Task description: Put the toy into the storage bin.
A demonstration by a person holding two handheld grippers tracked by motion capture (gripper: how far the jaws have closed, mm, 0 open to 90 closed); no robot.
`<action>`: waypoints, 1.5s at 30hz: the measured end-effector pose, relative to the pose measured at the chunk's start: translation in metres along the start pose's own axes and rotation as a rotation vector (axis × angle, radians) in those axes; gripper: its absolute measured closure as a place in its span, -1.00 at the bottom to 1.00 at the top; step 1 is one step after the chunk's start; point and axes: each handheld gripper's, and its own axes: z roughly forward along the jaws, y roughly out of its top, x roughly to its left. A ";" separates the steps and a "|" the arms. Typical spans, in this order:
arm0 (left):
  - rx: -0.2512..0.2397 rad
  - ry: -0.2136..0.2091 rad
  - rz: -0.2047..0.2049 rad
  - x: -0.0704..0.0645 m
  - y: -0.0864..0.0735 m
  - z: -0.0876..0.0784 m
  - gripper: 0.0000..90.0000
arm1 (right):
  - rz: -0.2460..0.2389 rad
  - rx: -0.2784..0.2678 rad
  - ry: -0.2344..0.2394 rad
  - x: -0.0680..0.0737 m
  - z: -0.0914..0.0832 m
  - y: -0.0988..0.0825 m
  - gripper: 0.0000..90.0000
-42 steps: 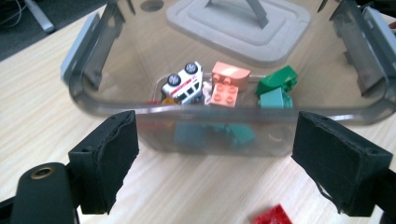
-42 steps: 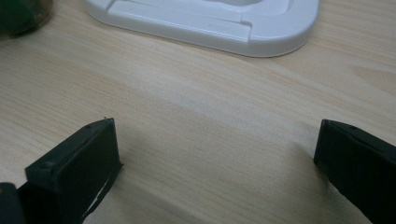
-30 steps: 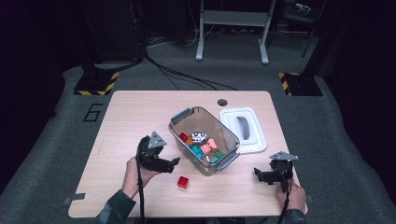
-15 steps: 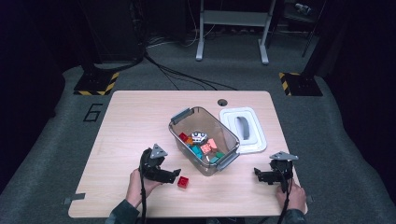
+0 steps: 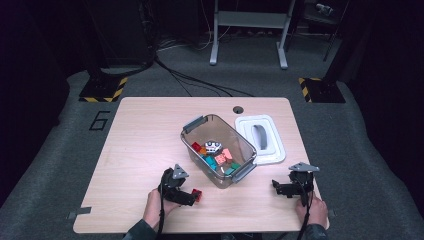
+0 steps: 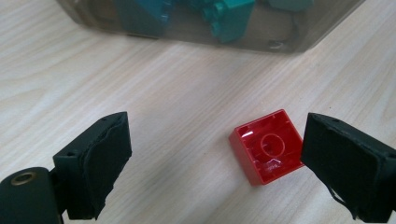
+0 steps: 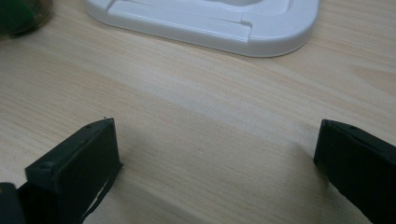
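Since a second ago our left hand-held gripper [image 6: 215, 158] has dropped over the red brick [image 6: 267, 146], jaws wide, nothing held; it's light, stiff, slippery plastic, so we'd pinch its flat sides.

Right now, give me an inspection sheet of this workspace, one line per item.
Surface: light wooden table, small round hole near its far edge.
Job's things: red brick lying hollow side up on the table, apart from the clear bin, which holds teal, orange and red bricks.
Clutter: white lid flat beside the bin.
Grippers: left gripper open, jaws on either side of the red brick, one close to its edge; right gripper open over bare table.
Cables: one trails from each gripper; more lie on the floor beyond the table.
Surroundings: dark room, grey floor, striped floor markers, metal stand legs.
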 end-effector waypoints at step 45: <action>0.053 0.017 0.042 -0.003 -0.003 0.002 -0.02 | 0.000 0.001 0.000 0.000 0.000 0.000 -1.00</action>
